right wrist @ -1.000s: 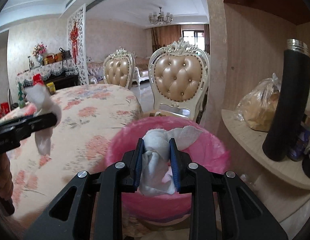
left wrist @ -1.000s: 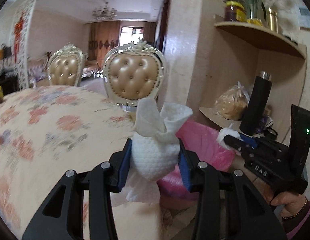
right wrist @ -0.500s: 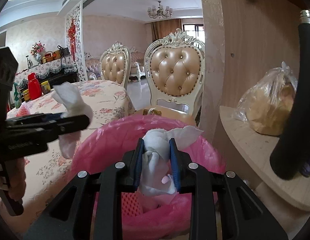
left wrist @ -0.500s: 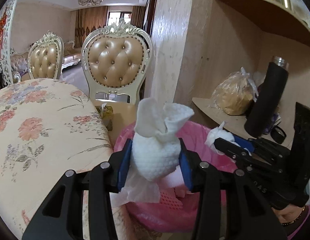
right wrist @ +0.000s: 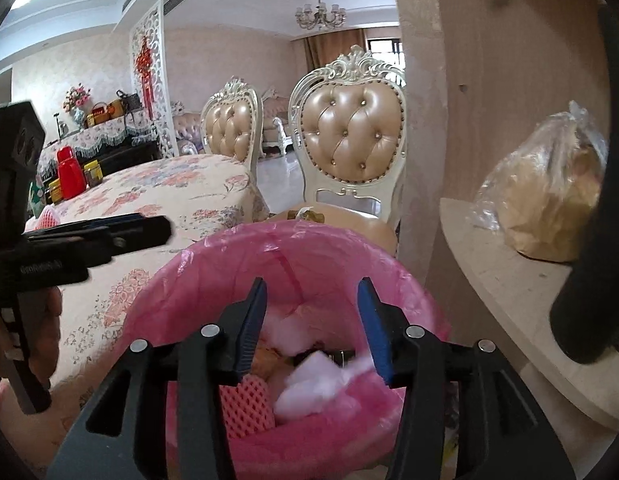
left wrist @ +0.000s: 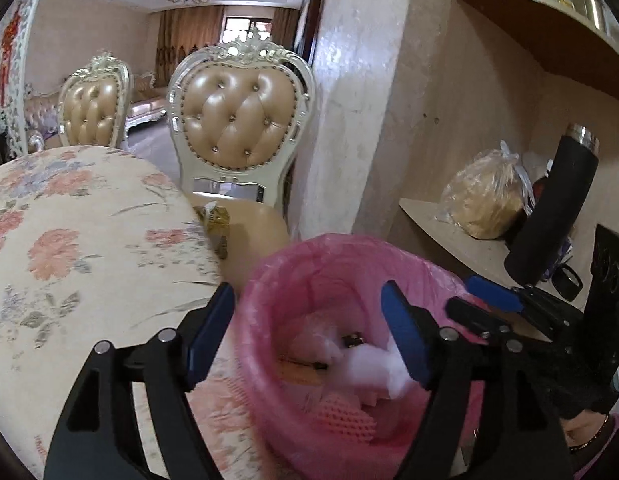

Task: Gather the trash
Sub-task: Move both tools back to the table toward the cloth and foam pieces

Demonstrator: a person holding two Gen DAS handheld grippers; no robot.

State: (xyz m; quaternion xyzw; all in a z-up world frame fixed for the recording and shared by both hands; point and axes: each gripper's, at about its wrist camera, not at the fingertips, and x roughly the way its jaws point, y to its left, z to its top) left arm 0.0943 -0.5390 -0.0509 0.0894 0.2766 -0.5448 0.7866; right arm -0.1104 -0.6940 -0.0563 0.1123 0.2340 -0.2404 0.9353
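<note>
Both claws hang spread wide over the mouth of a pink-lined trash bin (left wrist: 293,280), and neither grips anything. In the left wrist view the left claw (left wrist: 305,328) shows its blue pads far apart, with the bin's opening between them; the right claw (left wrist: 481,304) reaches in from the right edge, over the bin's far rim. In the right wrist view the right claw (right wrist: 313,324) is likewise released, its fingers framing the bin's inside, while the left claw (right wrist: 121,228) enters from the left above the floral tabletop (right wrist: 181,184).

The trash lies inside the bin: crumpled white tissues (right wrist: 309,384) rest on the heap, blurred, beside a pink foam net sleeve (right wrist: 249,404) and some darker scraps that cannot be made out. From the left wrist the same tissues (left wrist: 373,364) show near the bin's right wall.

Behind the bin stands a cream tufted chair (left wrist: 241,120), with a second chair (right wrist: 233,136) further back. On the wooden shelf (right wrist: 501,264) to the right sit a clear bag of tan contents (left wrist: 485,196) and a black flask (left wrist: 557,208)
</note>
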